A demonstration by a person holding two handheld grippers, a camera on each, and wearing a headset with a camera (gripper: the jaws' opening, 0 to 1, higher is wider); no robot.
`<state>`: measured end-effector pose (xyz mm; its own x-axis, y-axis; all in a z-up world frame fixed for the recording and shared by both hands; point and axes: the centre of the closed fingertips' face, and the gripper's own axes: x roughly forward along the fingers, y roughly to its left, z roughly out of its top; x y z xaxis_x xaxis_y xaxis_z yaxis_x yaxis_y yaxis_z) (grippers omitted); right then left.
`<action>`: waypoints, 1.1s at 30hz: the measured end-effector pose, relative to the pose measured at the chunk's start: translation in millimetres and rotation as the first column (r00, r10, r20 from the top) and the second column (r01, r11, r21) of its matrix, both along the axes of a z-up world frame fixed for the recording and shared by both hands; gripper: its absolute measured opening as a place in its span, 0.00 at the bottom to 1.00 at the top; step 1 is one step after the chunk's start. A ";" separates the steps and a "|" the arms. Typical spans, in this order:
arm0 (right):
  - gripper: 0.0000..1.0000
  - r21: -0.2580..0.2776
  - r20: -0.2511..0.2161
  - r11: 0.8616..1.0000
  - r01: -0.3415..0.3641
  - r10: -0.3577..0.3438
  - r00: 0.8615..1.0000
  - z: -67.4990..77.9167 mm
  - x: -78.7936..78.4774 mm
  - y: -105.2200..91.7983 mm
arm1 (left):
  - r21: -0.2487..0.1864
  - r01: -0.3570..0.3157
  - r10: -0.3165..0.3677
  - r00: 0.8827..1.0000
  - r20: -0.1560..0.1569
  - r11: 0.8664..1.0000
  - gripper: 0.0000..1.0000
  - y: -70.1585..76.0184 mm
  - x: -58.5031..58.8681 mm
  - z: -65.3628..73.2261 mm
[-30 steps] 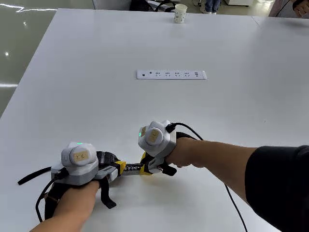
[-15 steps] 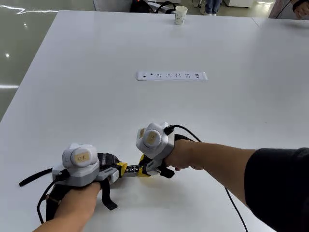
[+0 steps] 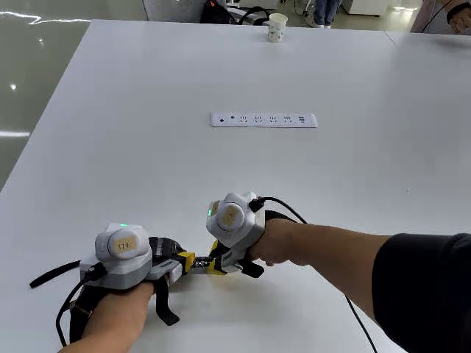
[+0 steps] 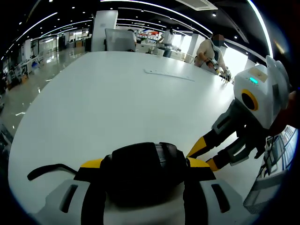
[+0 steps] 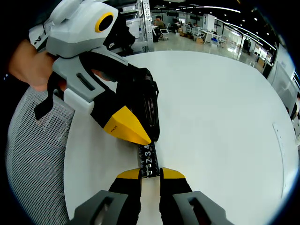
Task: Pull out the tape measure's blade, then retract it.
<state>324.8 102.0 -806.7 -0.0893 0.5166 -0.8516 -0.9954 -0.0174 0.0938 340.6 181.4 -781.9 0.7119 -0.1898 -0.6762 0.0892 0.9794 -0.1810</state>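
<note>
Sitting clamped in the left tool [image 4: 145, 164], the black tape measure [image 4: 140, 180] rests near the white table's [image 3: 221, 73] front edge. The right tool [image 5: 150, 176] pinches its blade [image 5: 148, 160], nearer than 1 s ago. Glossy floor [image 3: 29, 73] lies beside the table.

Numerals 2, 3, 4 stand on the blade [image 5: 148, 161], at 6 o'clock in the right gripper view. Stickers [image 3: 124, 245] on the left hand-held gripper [image 3: 185, 259] and right hand-held gripper [image 3: 214, 266]: too small to read.
</note>
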 end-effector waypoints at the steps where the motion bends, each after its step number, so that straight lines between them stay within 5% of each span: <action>1: 0.11 0.002 -0.001 1.000 0.000 0.000 1.000 0.0 -0.1 0.9 | -0.001 -0.001 0.001 1.000 0.000 1.000 0.62 0.1 0.1 0.0; 33: 0.11 0.030 -0.003 1.000 0.003 -0.003 1.000 -0.1 -3.6 18.9 | -0.008 -0.005 0.005 1.000 0.000 1.000 0.62 -0.1 -1.3 1.5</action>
<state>321.2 120.9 -806.8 -0.0901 0.5420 -0.8355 -0.9952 -0.0177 0.0958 339.3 181.3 -780.4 0.7130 -0.1915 -0.6746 0.0844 0.9784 -0.1885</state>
